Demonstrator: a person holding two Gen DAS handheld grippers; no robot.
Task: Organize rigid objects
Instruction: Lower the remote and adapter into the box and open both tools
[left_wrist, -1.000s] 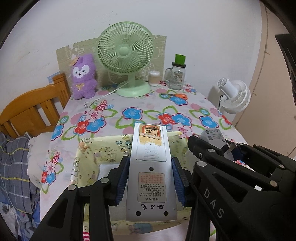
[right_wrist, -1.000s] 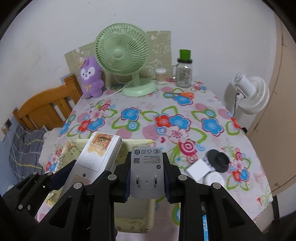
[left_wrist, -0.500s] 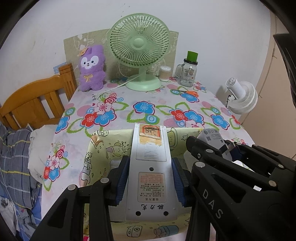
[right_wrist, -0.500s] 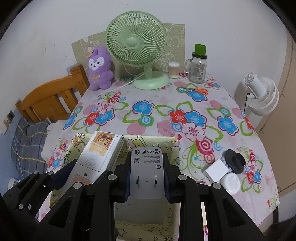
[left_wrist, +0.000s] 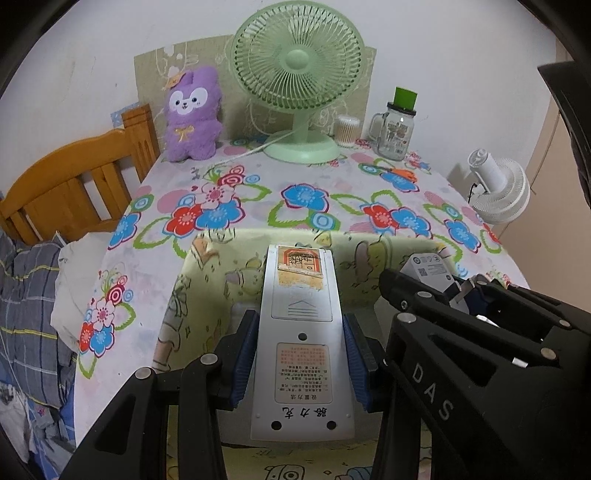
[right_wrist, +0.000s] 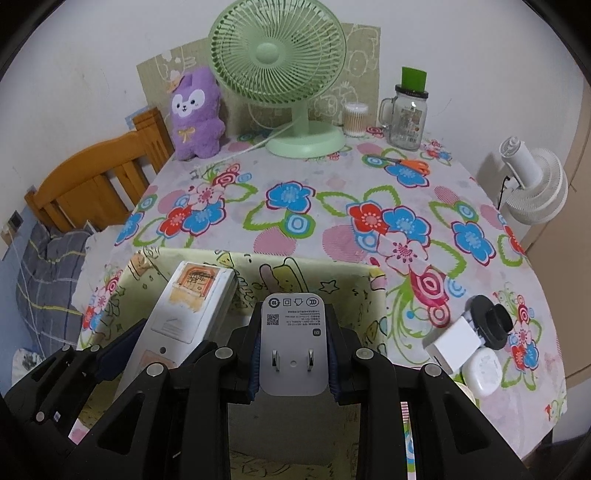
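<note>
Remote (left_wrist: 301, 332): stiff, light, slick; your left tongs (left_wrist: 300, 365) clamp its sides mid-length. Right tongs (right_wrist: 293, 354) at 3 o'clock clamp the charger (right_wrist: 293, 343).

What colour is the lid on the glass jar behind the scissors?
Green, on the glass jar; clearest in the right wrist view.

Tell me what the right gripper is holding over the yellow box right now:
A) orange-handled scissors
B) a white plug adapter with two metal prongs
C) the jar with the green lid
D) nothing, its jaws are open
B: in the right wrist view the right gripper is shut on the white plug adapter, prongs facing the camera, above the yellow box.
</note>
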